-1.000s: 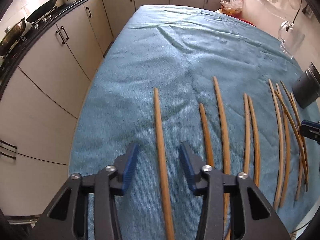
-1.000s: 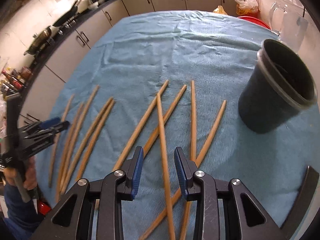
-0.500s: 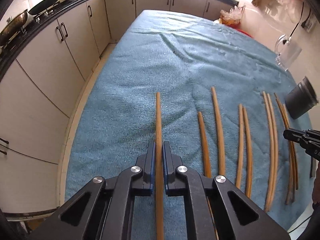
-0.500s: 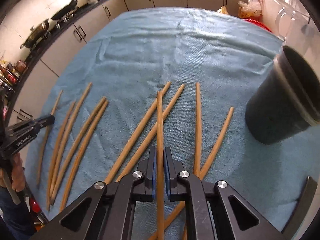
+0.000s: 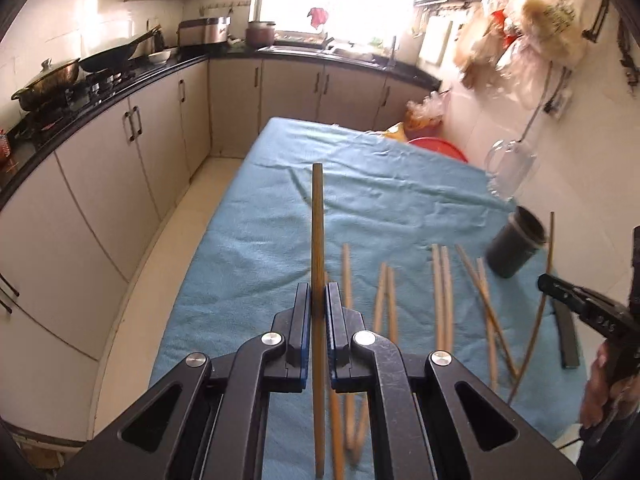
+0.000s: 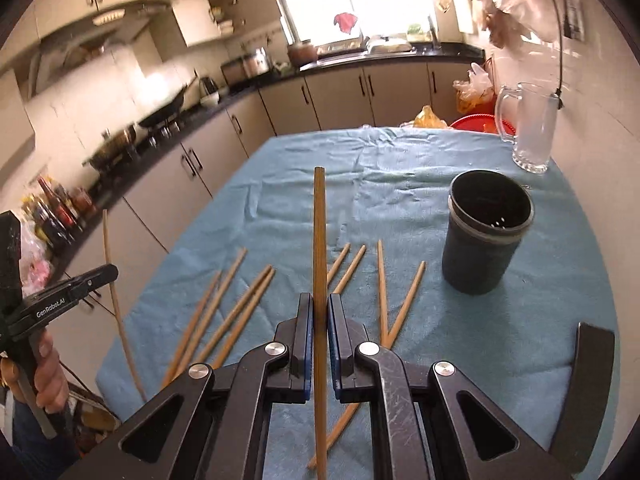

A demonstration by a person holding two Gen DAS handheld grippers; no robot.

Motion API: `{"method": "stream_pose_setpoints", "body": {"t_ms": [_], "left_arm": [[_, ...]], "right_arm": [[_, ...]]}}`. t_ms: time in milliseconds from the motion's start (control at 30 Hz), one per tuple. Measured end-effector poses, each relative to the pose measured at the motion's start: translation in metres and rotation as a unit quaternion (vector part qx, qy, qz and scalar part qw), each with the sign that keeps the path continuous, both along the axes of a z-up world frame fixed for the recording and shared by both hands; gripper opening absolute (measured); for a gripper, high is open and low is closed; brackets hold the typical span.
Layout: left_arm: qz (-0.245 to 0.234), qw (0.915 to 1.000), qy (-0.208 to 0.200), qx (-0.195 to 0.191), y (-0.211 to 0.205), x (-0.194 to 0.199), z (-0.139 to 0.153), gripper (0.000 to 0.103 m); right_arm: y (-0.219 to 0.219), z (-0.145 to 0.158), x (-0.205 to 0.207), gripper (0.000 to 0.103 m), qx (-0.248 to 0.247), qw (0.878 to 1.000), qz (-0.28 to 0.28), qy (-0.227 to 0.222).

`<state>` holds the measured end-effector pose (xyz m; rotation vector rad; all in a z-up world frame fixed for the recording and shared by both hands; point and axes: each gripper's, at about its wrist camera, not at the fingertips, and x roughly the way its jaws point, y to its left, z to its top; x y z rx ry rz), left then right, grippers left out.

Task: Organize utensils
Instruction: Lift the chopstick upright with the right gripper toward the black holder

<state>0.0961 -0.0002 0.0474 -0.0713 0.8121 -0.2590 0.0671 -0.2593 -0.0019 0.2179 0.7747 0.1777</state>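
Observation:
My left gripper (image 5: 318,300) is shut on a wooden chopstick (image 5: 317,232) and holds it lifted above the blue cloth (image 5: 256,248). My right gripper (image 6: 319,310) is shut on another wooden chopstick (image 6: 319,232), also lifted clear of the cloth. Several more chopsticks (image 6: 236,312) lie loose on the cloth below both grippers. A dark round holder (image 6: 486,236) stands upright to the right of my right gripper; it also shows in the left wrist view (image 5: 514,246). The right gripper with its chopstick (image 5: 540,304) shows at the right edge of the left wrist view.
A glass mug (image 6: 528,128) stands on the far right of the table. A flat black object (image 5: 568,338) lies near the table's right edge. Kitchen cabinets (image 5: 120,168) and a stove with pans (image 5: 60,76) run along the left.
Both grippers closed on a chopstick each, then lifted and tilted up from the cloth, so the views now take in the kitchen walls and window.

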Motion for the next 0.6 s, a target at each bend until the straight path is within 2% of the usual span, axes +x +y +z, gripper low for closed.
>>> {"method": "stream_pose_setpoints", "body": {"t_ms": [333,600], "left_arm": [[-0.021,0.9989,-0.042,0.003,-0.011,-0.037,0.031,0.006],[-0.036,0.9977,-0.058,-0.004,-0.023,-0.043,0.051,0.006]], "right_arm": [[-0.017,0.01,-0.039,0.008,0.039,0.998,-0.032,-0.028],[-0.029,0.02,-0.049,0.008,0.058,0.997,-0.041,-0.04]]}}
